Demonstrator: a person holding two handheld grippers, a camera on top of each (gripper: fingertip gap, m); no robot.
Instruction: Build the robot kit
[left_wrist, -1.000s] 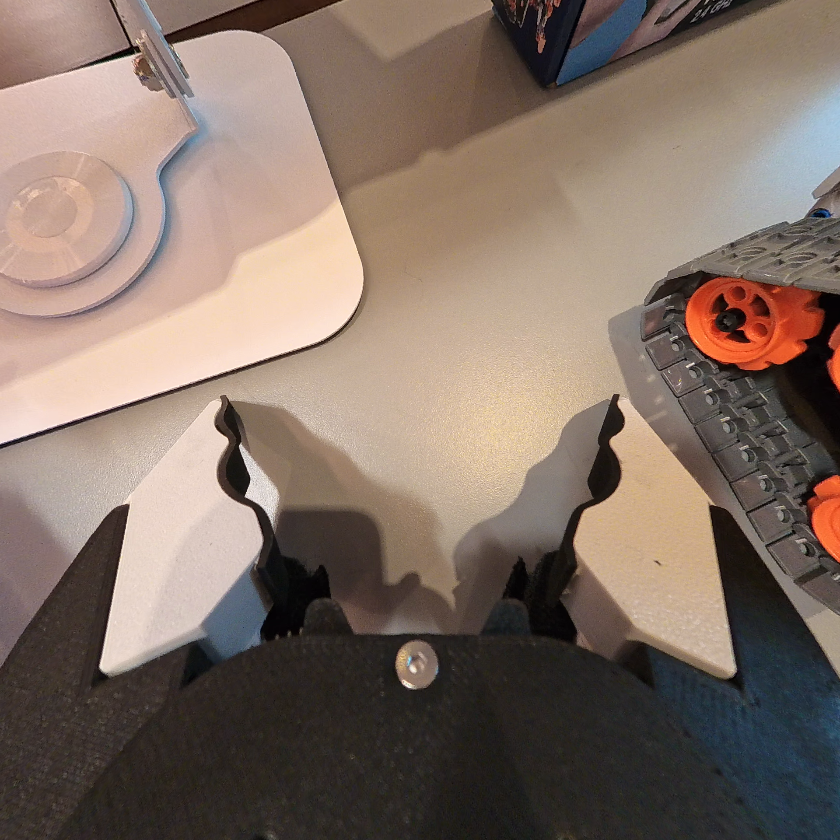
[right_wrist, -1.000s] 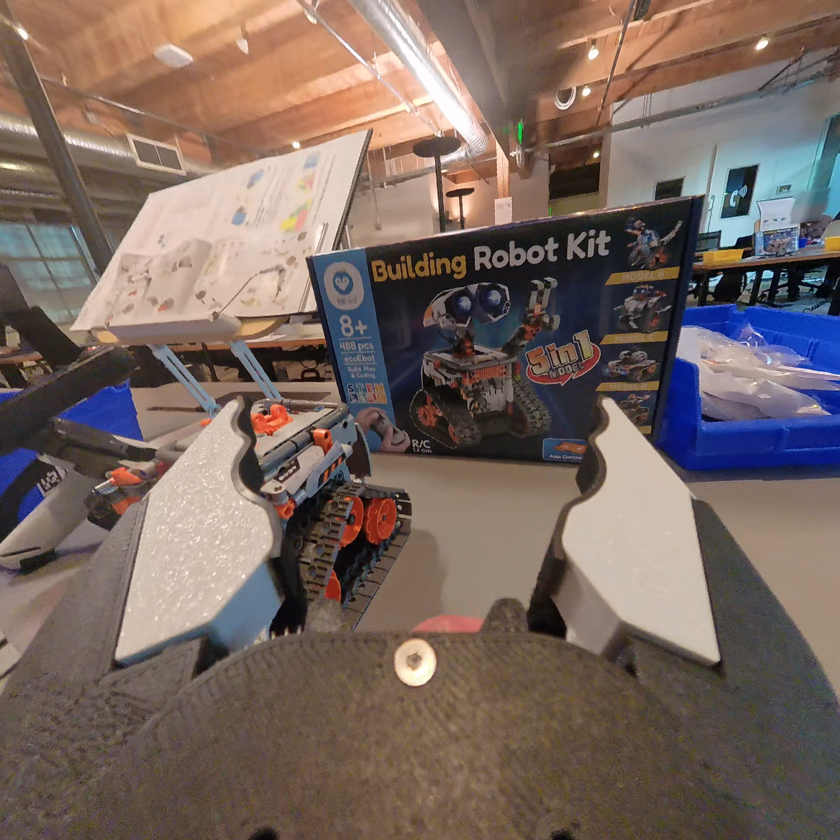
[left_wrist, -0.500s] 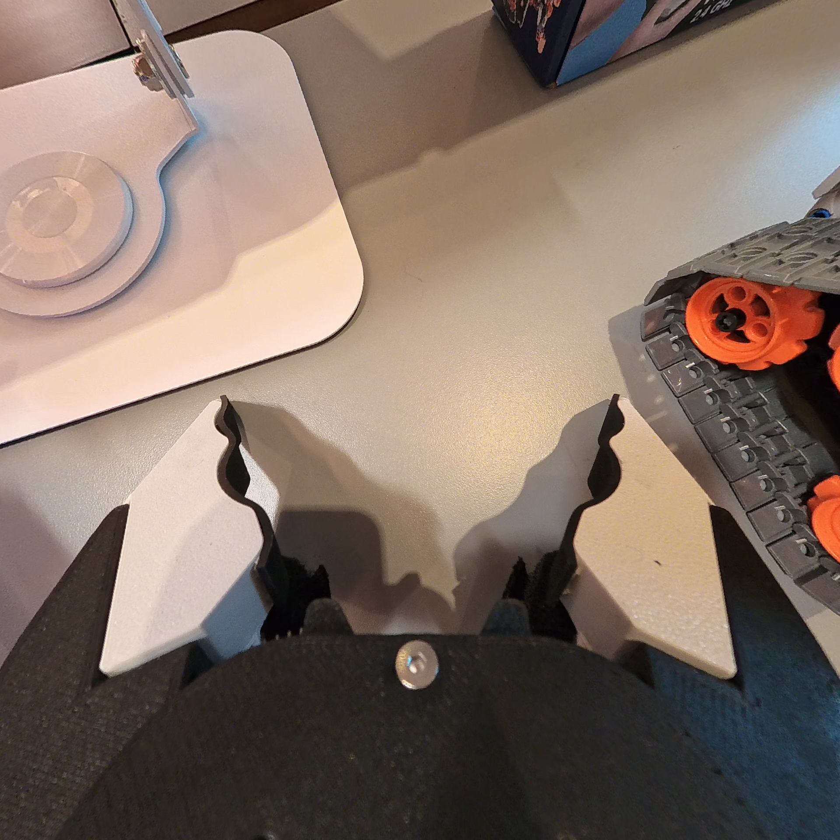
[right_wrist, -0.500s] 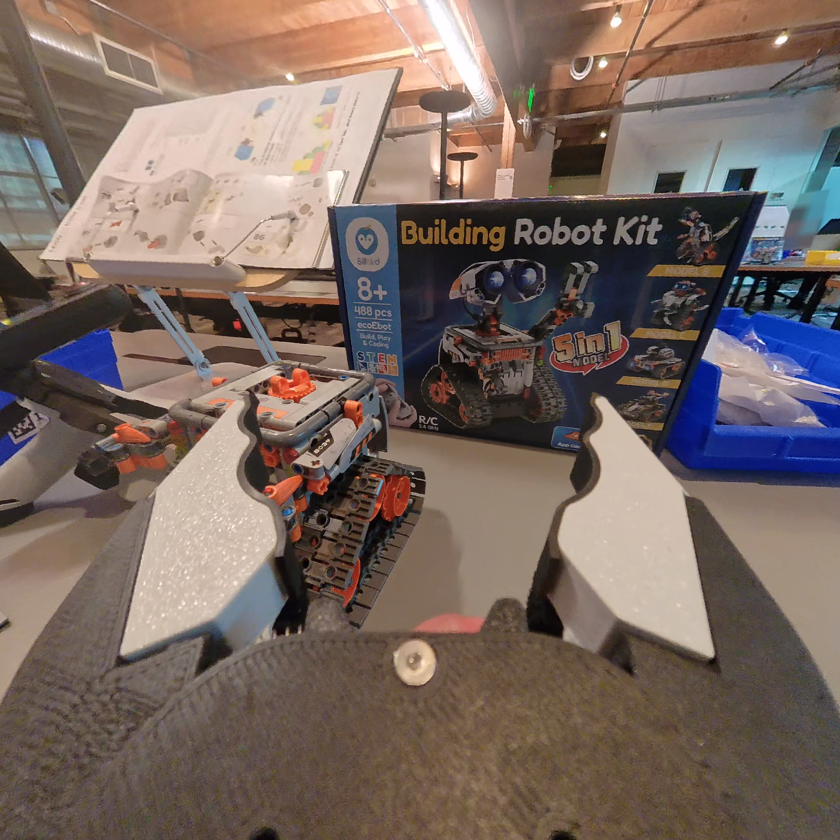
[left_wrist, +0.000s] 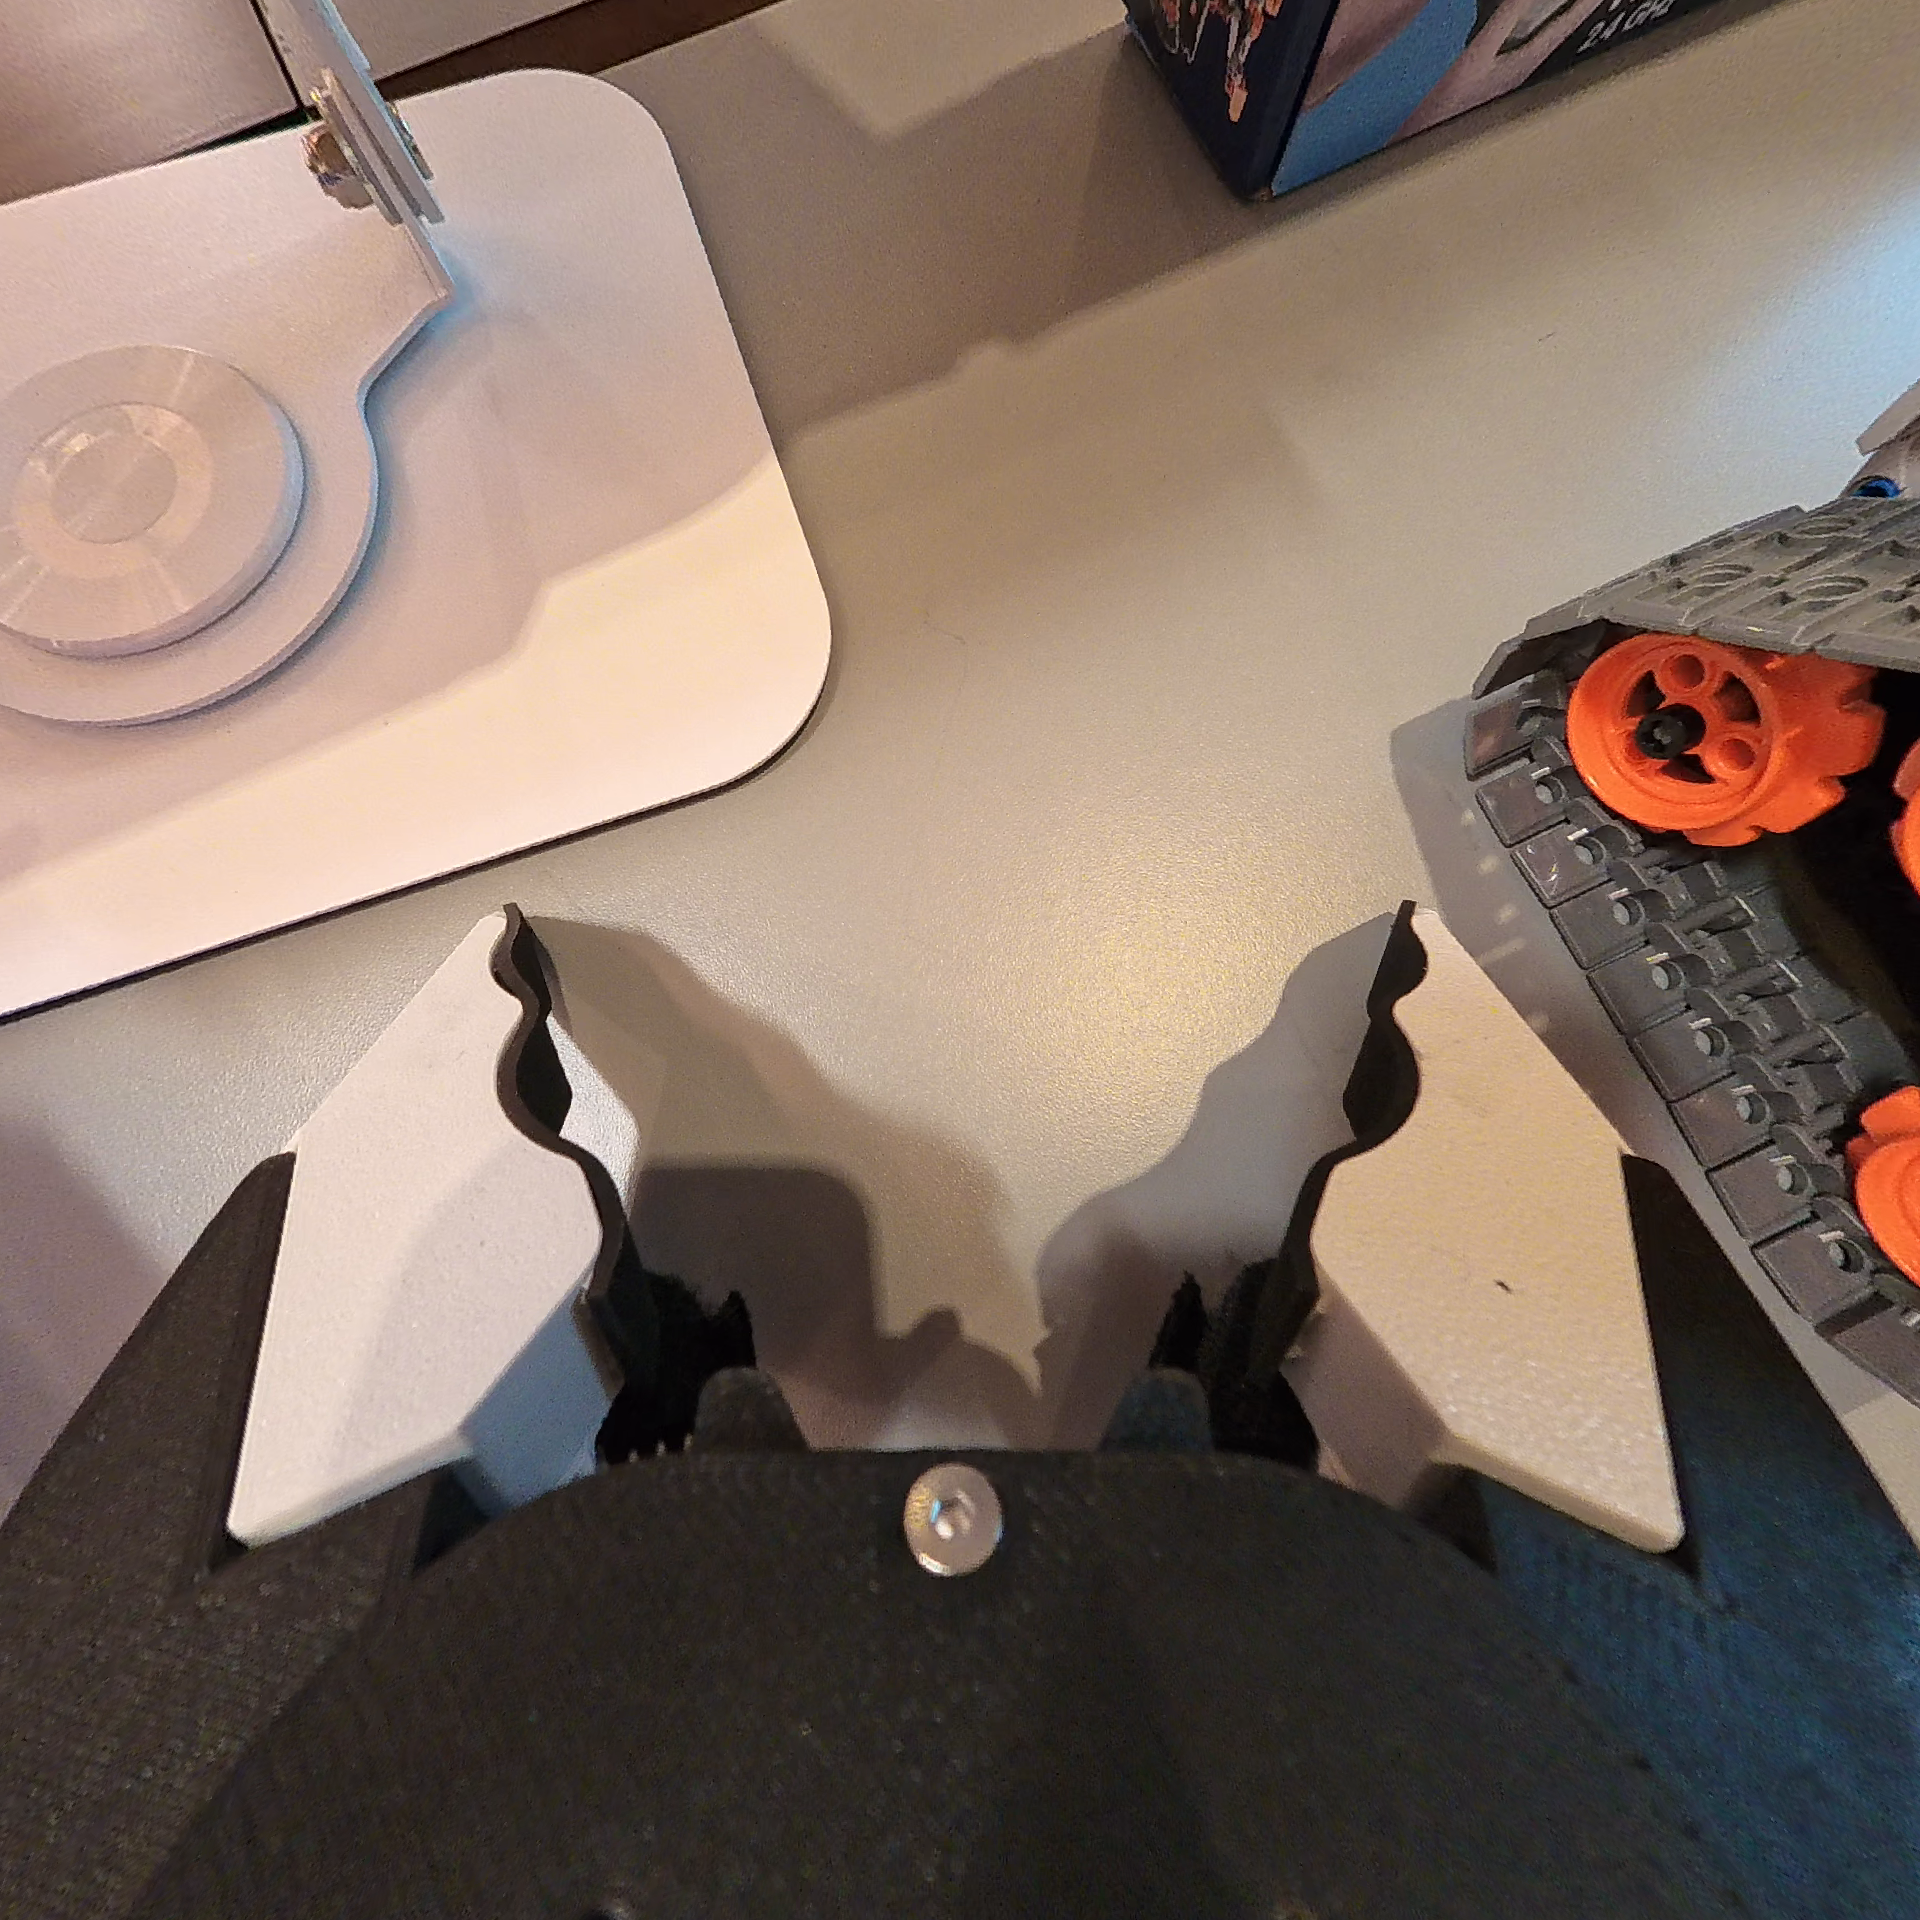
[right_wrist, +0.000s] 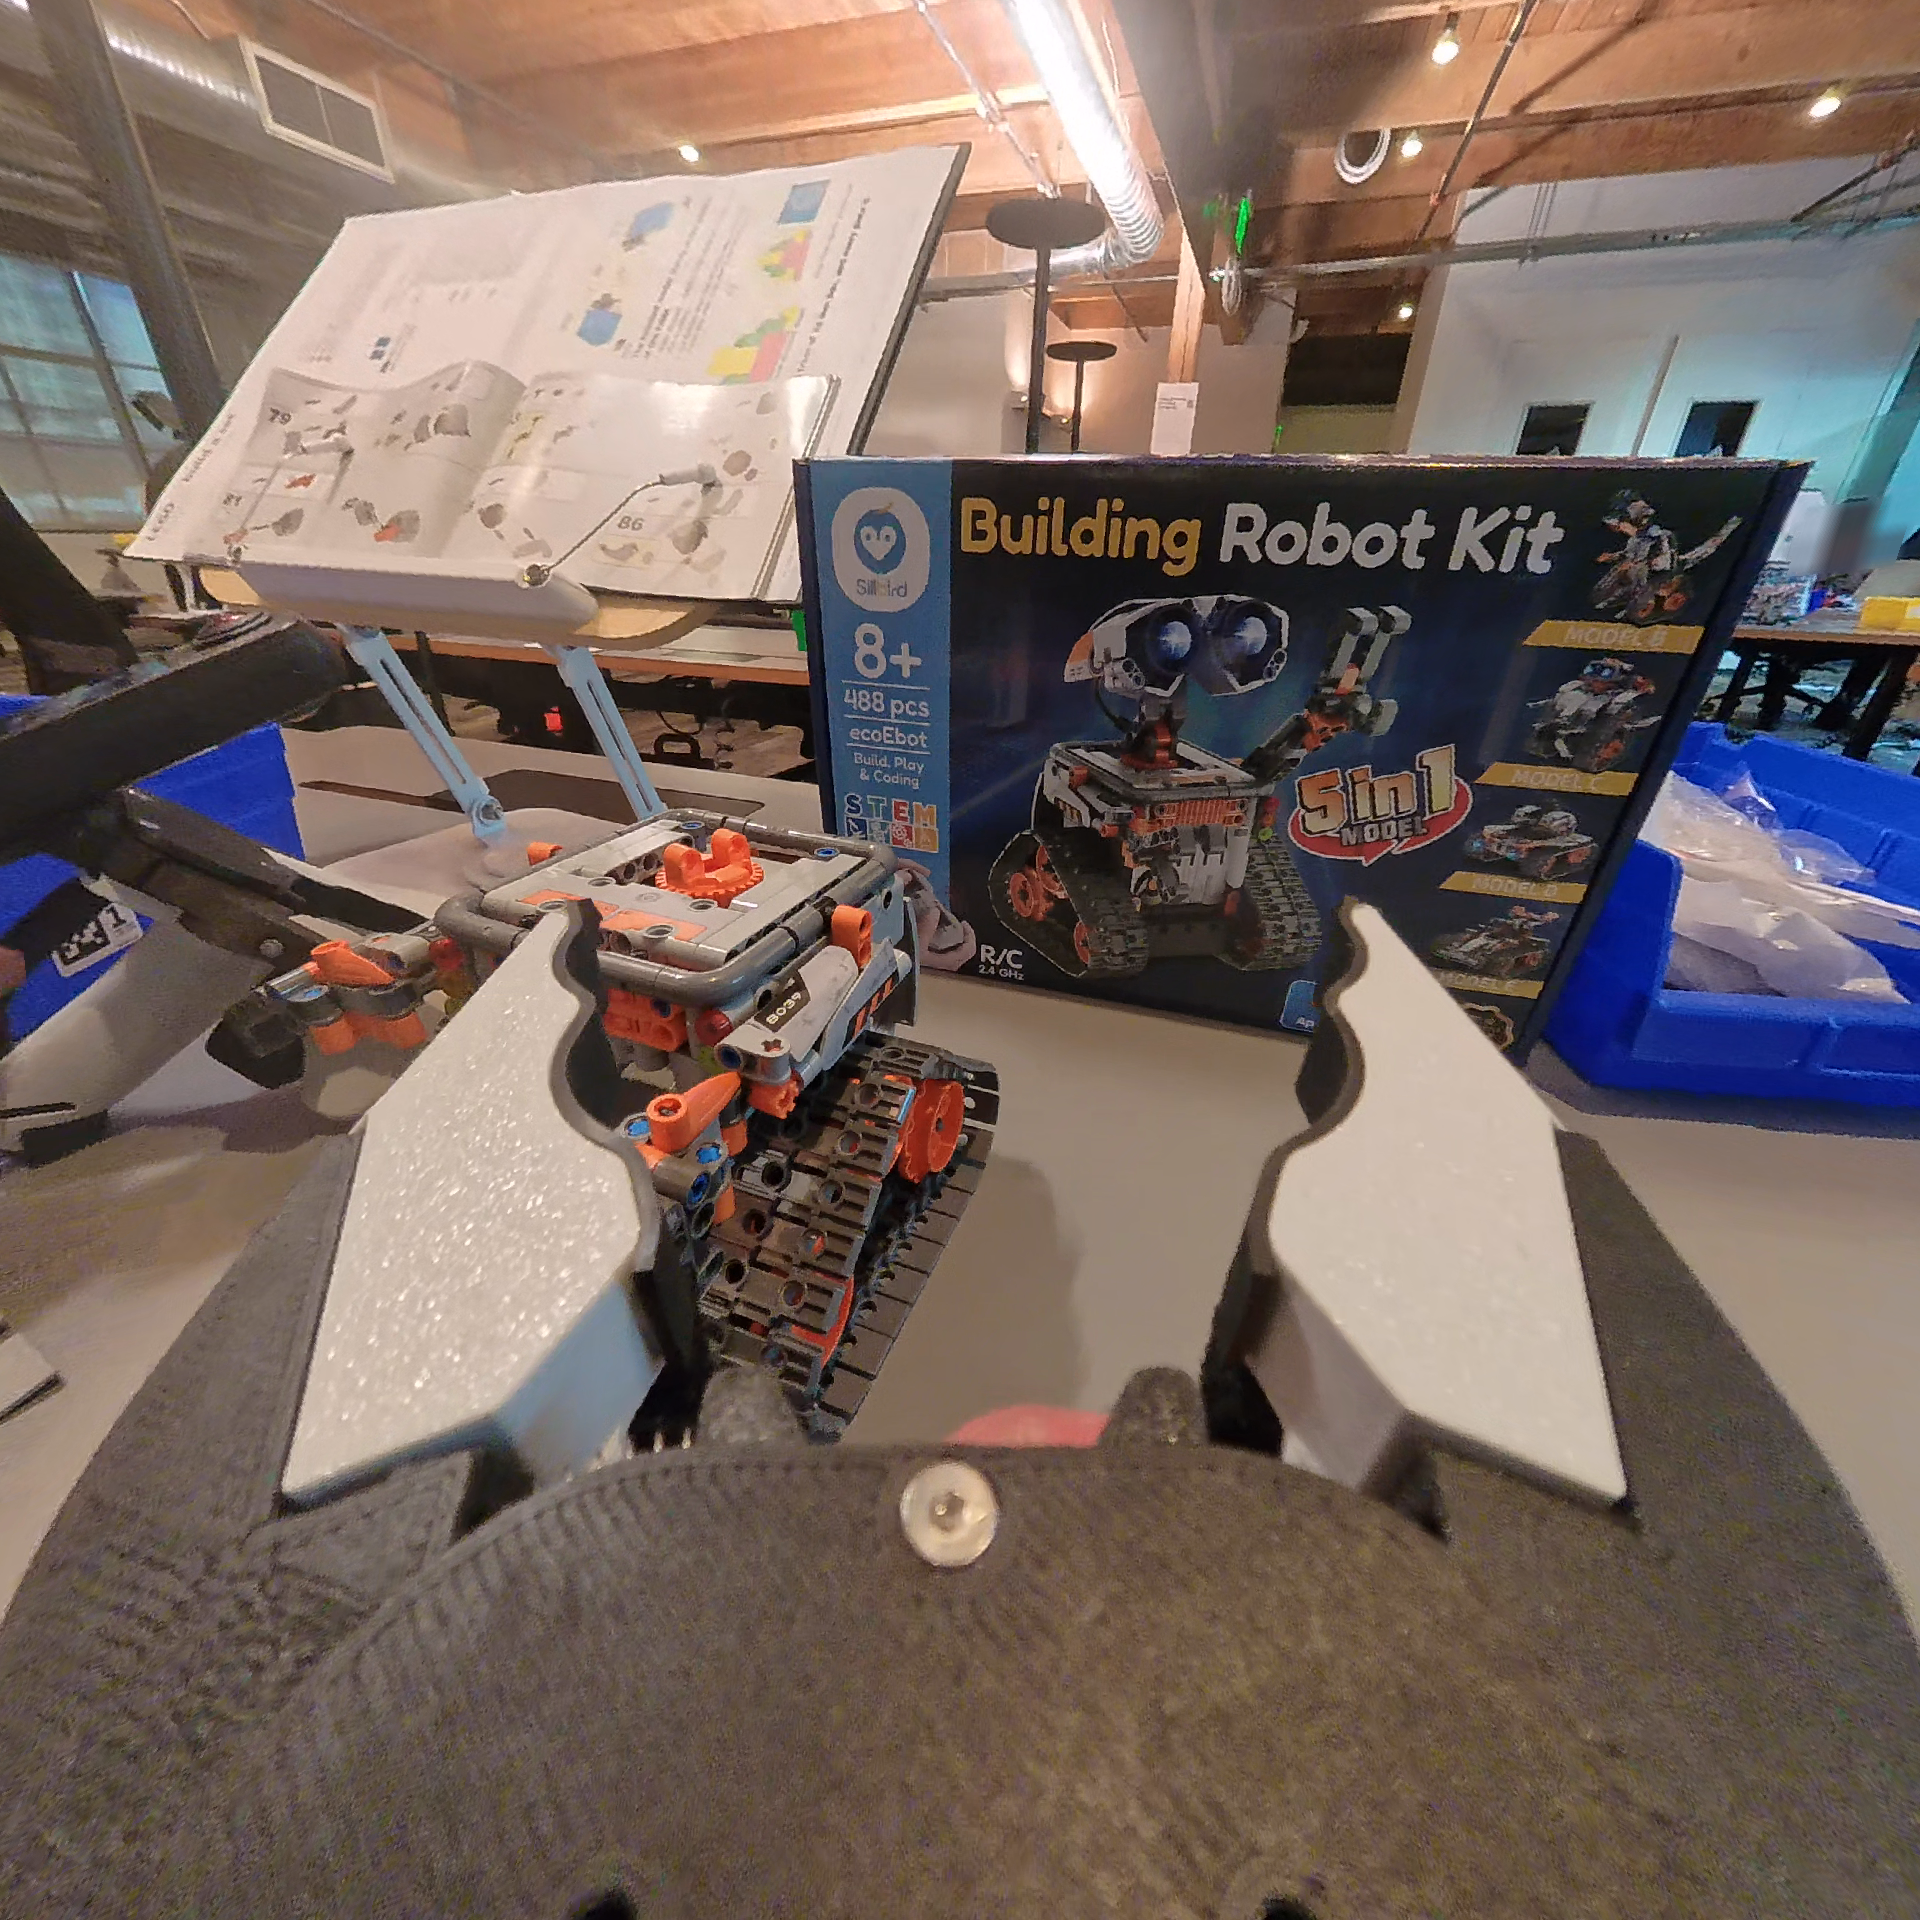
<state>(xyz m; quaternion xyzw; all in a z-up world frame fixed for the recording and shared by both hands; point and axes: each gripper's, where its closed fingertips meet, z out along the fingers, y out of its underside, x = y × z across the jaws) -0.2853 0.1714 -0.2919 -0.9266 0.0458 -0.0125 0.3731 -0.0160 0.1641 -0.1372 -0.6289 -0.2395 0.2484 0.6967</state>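
Observation:
A grey and orange tracked brick robot stands on the grey table, just ahead and left of my right gripper. The right gripper is open and empty; its left finger hides part of the robot. In the left wrist view my left gripper is open and empty, pointing down at bare table. The robot's track and orange wheels lie just right of its right finger, apart from it. The left gripper also shows far left in the right wrist view.
A white book-stand base lies left of the left gripper; the stand holds an open instruction booklet. The dark kit box stands behind the robot. A blue bin with clear bags sits at the right.
My right gripper has risen and tilted down, so the robot and box sit lower and the robot's top shows. The left gripper has not moved.

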